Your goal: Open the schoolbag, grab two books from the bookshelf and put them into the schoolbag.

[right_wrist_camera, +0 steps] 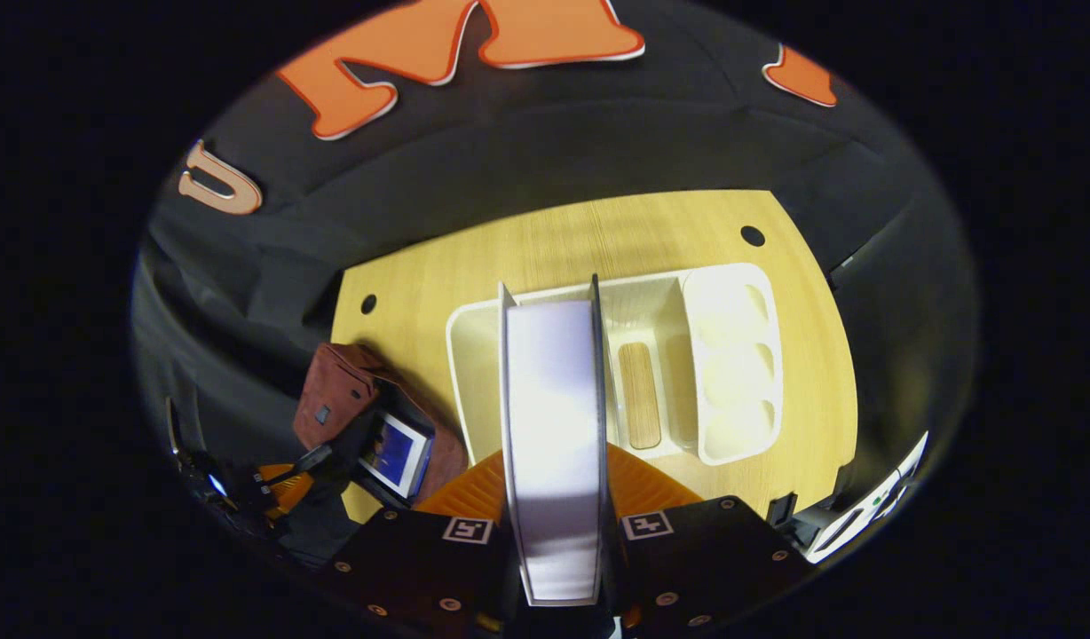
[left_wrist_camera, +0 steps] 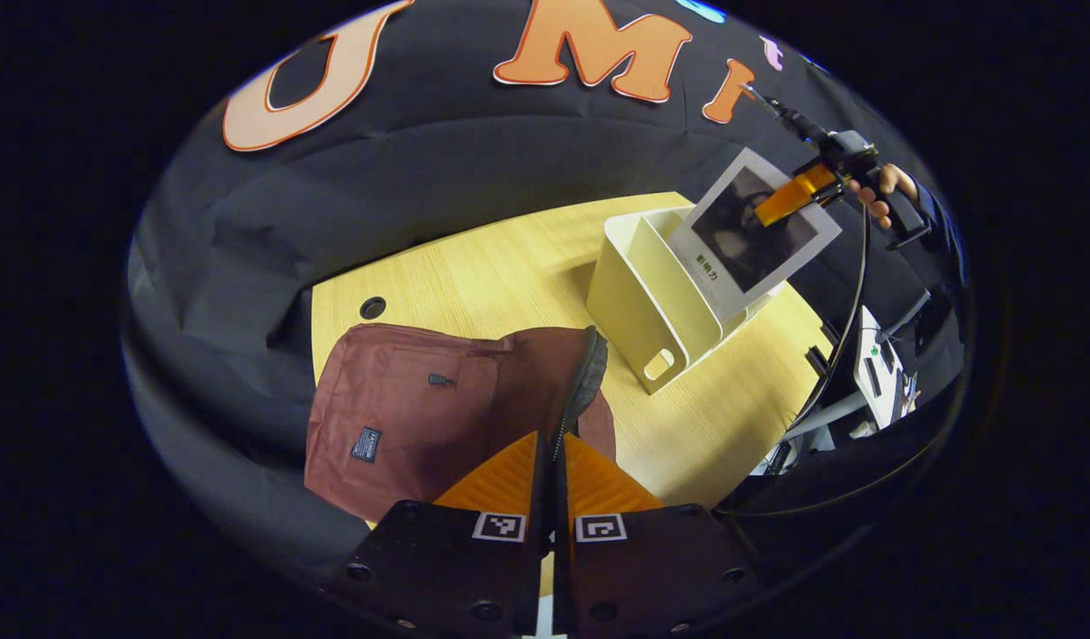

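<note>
The book [right_wrist_camera: 554,444] is clamped between the two fingers of the right hand-held gripper [right_wrist_camera: 556,515], held above the cream bookshelf [right_wrist_camera: 731,355] at the right of the worktop [right_wrist_camera: 580,240]. In the right gripper view it shows edge-on, its long axis running straight away from the camera; in the left gripper view its cover [left_wrist_camera: 754,232] tilts over the bookshelf's open top, free of the compartments as far as can be seen.

The schoolbag [left_wrist_camera: 403,417] lies at the left of the worktop, near the front edge, so the book must travel leftward and down to reach it. In the right gripper view another book [right_wrist_camera: 392,454] sits in the bag's mouth. The left hand-held gripper [left_wrist_camera: 552,484] is far nearer the bag: its fingers are pressed together on the dark zippered edge, apparently holding the opening up.

The right hand [left_wrist_camera: 882,191] is raised high at the far right, gripping the handle.
</note>
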